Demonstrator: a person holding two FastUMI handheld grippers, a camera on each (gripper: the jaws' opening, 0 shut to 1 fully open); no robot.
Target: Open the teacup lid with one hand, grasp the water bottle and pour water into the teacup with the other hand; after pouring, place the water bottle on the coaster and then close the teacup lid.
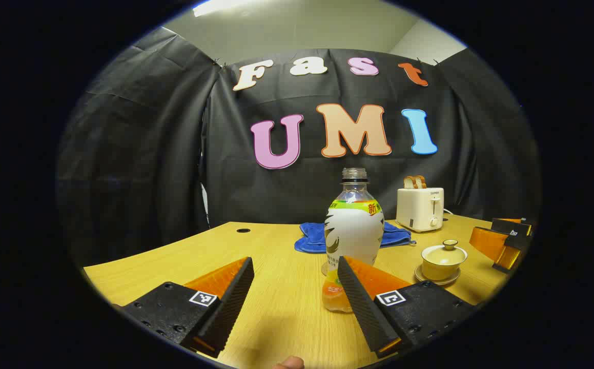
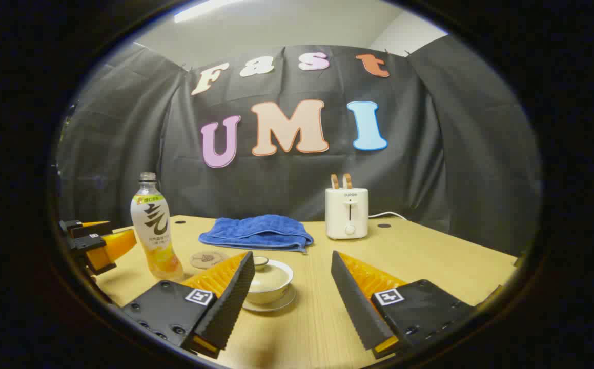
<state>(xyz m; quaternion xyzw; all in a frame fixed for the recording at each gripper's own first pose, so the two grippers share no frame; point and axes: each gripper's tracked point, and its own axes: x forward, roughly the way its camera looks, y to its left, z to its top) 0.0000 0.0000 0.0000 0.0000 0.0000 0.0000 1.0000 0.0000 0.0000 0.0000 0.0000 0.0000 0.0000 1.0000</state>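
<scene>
Both black-and-orange grippers, left gripper (image 1: 294,287) and right gripper (image 2: 292,284), hold their fingers spread apart above the yellow wooden table (image 2: 430,261). Upright clear plastic water bottle (image 1: 352,241) stands left of the cream lidded teacup (image 2: 268,279); round brown coaster (image 2: 208,259) lies between them.

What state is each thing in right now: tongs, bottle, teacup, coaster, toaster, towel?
Left tongs: open, short of the bottle, holding nothing.
Right tongs: open, teacup ahead by the left finger, holding nothing.
Water bottle: upright on the table, cap off.
Teacup: on its saucer, lid on.
Coaster: bare, beside the bottle.
Toaster: two slices sticking up.
Blue towel: folded, lying flat.
</scene>
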